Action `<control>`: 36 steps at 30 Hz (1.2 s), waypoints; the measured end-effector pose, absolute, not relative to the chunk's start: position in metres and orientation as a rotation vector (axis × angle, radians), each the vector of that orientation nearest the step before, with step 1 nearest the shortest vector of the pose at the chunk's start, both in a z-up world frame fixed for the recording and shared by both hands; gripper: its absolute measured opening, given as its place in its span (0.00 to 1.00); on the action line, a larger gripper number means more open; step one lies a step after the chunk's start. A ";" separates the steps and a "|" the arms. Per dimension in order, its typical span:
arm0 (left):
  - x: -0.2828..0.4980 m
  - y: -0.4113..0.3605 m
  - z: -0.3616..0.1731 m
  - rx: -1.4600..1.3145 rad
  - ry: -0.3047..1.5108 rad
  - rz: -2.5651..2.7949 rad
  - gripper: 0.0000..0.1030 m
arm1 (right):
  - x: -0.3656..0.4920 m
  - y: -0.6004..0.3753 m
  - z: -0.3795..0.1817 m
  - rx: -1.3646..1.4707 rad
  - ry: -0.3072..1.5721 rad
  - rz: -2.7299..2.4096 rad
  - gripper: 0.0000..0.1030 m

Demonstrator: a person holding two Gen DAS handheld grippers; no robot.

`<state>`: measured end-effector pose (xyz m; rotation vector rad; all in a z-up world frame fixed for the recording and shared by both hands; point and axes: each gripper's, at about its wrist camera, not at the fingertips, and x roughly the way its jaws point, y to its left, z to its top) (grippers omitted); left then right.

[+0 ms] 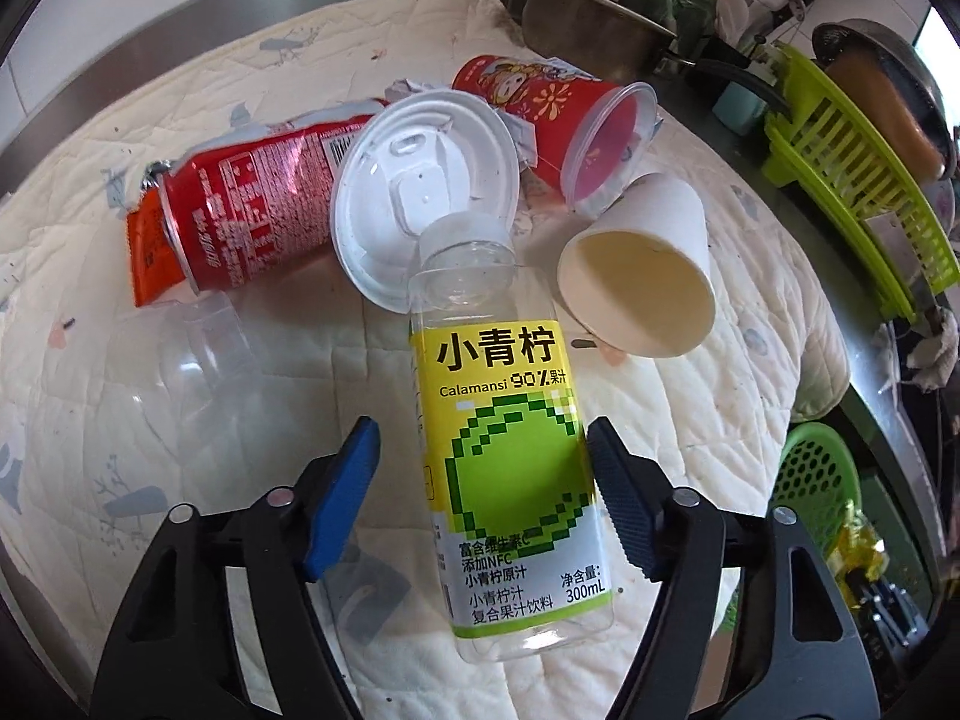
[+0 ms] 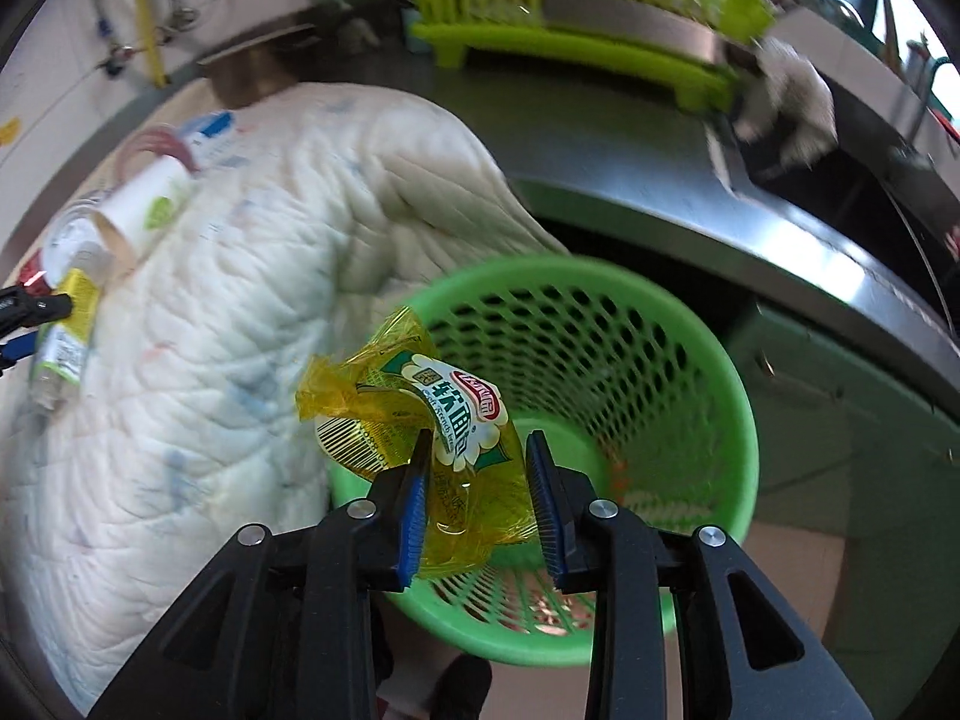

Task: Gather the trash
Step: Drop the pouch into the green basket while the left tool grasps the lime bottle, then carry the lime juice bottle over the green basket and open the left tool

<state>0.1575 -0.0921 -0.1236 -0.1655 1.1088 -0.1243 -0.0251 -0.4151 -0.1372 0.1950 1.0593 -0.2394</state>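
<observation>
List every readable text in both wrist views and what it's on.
Juice bottle label: "小青柠"
Same label: "Calamansi 90%"
Same label: "添加NFC", "小青柠原汁"
Same label: "净含量: 300mL"
Same label: "小青柠汁 复合果汁饮料"
Yellow wrapper: "软面包"; brand badge and small print too blurred.
Red can: print too small and warped to read.
Red cup: pictures only, no legible text.

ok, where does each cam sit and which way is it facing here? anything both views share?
Left wrist: on the left gripper, angled down at the quilted cloth; lime juice bottle lies between its fingers, left pad clear of it; red can, paper cup beyond.
Right wrist: on the right gripper, angled down over the green basket; yellow wrapper sits between its fingers.
Shared: bottle, cup, cloth, basket, green dish rack; the left gripper shows at the right view's left edge.
</observation>
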 end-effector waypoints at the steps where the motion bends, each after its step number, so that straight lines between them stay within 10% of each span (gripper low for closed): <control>1: 0.158 -0.092 -0.124 -0.179 1.111 -0.135 0.61 | -0.027 -0.418 -0.140 0.198 1.066 -0.251 0.33; 16: 0.131 -0.091 -0.105 -0.152 1.076 -0.230 0.54 | -0.037 -0.430 -0.148 0.231 1.074 -0.310 0.64; 36: 0.067 -0.189 -0.048 -0.014 1.013 -0.636 0.52 | -0.069 -0.441 -0.080 0.263 0.872 -0.357 0.70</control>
